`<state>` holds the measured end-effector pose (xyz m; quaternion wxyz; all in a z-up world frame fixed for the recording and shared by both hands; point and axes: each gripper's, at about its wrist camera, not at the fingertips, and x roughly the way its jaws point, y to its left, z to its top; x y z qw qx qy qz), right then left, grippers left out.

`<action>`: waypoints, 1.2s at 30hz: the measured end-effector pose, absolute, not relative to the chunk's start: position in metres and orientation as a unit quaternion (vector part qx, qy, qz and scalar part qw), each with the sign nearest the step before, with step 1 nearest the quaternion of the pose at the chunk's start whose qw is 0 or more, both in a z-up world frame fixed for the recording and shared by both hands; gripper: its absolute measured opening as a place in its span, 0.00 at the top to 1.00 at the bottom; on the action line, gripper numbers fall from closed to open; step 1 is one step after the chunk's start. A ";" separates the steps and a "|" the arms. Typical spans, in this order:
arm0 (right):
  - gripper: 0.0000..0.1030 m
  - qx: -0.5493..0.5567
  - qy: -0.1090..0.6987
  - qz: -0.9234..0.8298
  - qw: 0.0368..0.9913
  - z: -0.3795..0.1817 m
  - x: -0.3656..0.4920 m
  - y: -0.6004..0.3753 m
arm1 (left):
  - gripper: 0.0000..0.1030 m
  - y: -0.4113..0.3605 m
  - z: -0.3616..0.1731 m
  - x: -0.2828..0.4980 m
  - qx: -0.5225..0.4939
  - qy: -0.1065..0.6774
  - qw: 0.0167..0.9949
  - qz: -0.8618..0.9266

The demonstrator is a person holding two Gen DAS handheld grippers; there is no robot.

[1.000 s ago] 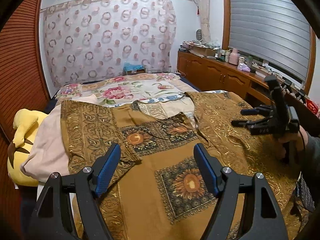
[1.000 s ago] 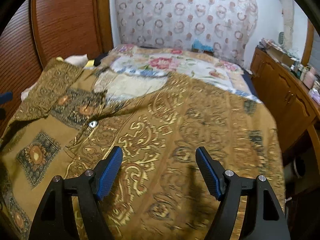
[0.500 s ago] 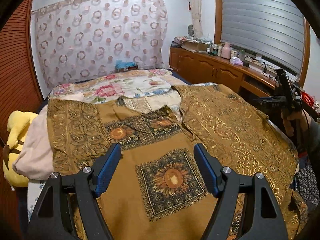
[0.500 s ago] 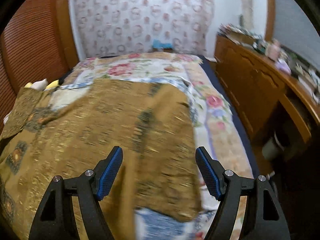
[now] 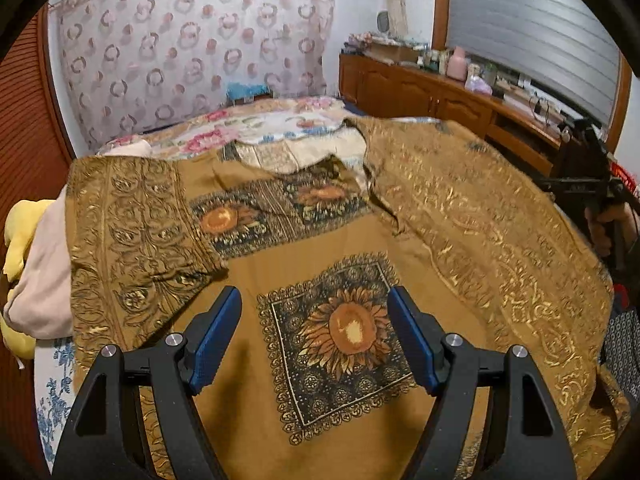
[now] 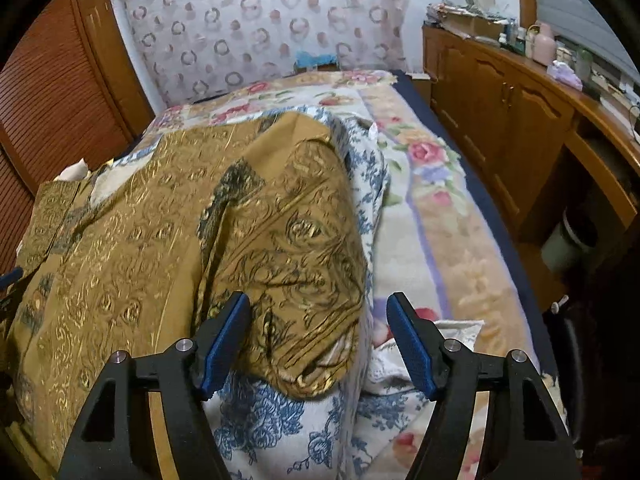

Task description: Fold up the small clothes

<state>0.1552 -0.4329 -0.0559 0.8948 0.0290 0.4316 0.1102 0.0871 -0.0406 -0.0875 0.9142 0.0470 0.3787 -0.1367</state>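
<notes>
A brown and gold shirt (image 5: 320, 248) with sunflower squares lies spread open on the bed. My left gripper (image 5: 314, 336) is open and empty, hovering above a sunflower square (image 5: 340, 328) on the shirt's lower middle. My right gripper (image 6: 318, 340) is open and empty, just above the shirt's right sleeve (image 6: 296, 240), which lies rumpled on a blue floral cloth (image 6: 280, 420). The right gripper also shows at the right edge of the left wrist view (image 5: 580, 184).
A floral quilt (image 6: 432, 184) covers the bed. A wooden cabinet (image 6: 520, 120) with bottles on top runs along the right side. A wooden wardrobe (image 6: 52, 100) stands on the left. A pink cushion (image 5: 44, 280) and a yellow plush toy (image 5: 20, 224) lie at the bed's left edge.
My right gripper has swung right from the shirt's body to its right sleeve at the bed's edge. My left gripper has moved slightly toward the sunflower square. Both stayed open.
</notes>
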 end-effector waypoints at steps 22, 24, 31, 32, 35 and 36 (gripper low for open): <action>0.75 0.029 0.432 0.123 0.893 -0.048 0.151 -0.439 | 0.15 -0.050 -0.112 0.103 0.067 0.435 0.885 -0.152; 0.86 0.014 0.428 0.120 0.896 -0.045 0.149 -0.436 | 0.13 -0.050 -0.112 0.104 0.069 0.436 0.884 -0.155; 0.94 -0.012 0.394 0.138 0.909 -0.019 0.139 -0.420 | 0.13 -0.051 -0.112 0.105 0.070 0.436 0.884 -0.155; 0.94 -0.015 0.386 0.142 0.911 -0.012 0.138 -0.416 | 0.13 -0.051 -0.112 0.105 0.070 0.436 0.884 -0.155; 0.94 -0.024 0.365 0.155 0.918 0.004 0.134 -0.400 | 0.13 -0.052 -0.112 0.104 0.070 0.436 0.884 -0.155; 0.94 -0.029 0.359 0.161 0.919 0.009 0.132 -0.391 | 0.13 -0.051 -0.113 0.105 0.070 0.436 0.884 -0.155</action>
